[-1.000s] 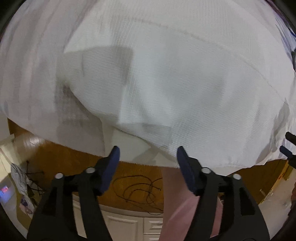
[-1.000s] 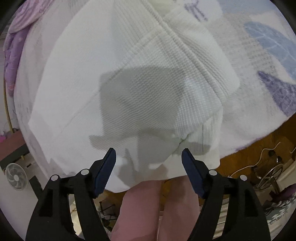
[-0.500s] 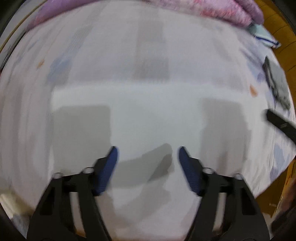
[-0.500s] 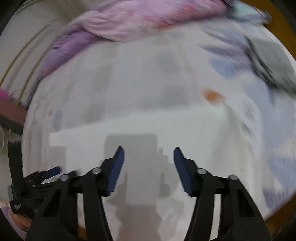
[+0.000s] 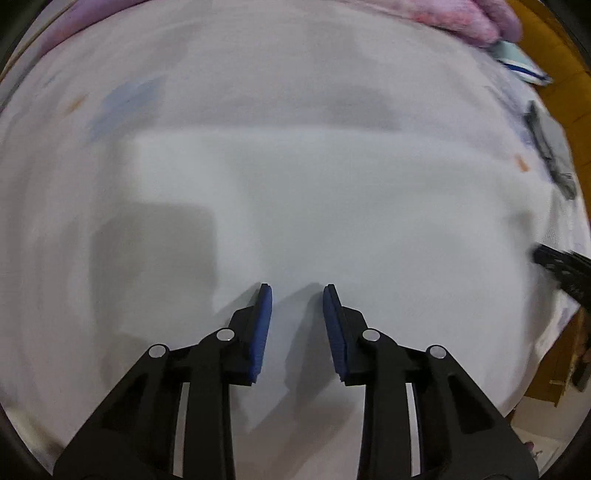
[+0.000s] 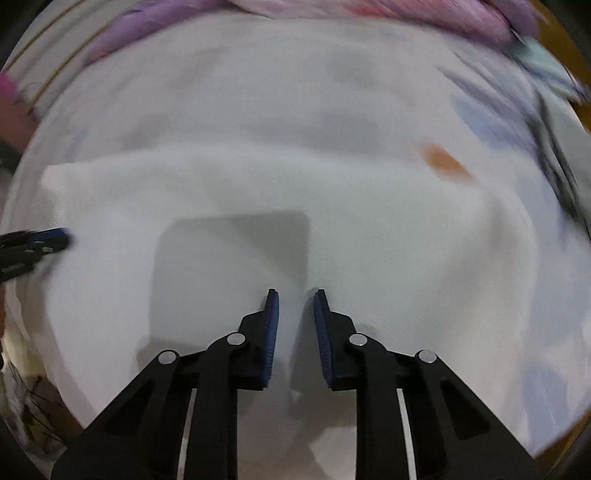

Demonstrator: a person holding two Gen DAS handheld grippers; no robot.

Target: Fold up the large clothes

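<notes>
A white waffle-knit garment (image 5: 332,206) lies folded flat as a broad rectangle on a pale patterned bedsheet (image 5: 258,74). My left gripper (image 5: 297,288) points down over its near part. Its jaws are closing, with a gap left and only flat cloth beneath. The right wrist view shows the same garment (image 6: 258,184). My right gripper (image 6: 296,293) hangs over it with jaws closing to a narrow gap, where a pale ridge of cloth shows. No pad visibly presses on the cloth. Each gripper also appears at the edge of the other's view, blurred.
A pink and purple blanket (image 5: 461,14) is bunched along the far side of the bed. A dark grey item (image 5: 550,147) and a light blue folded piece (image 5: 517,62) lie at the right edge. Brown wood (image 5: 569,44) shows beyond the bed on the right.
Both views swung from the garment's hem at the bed edge to looking down on the folded garment. Both pairs of jaws have narrowed markedly.
</notes>
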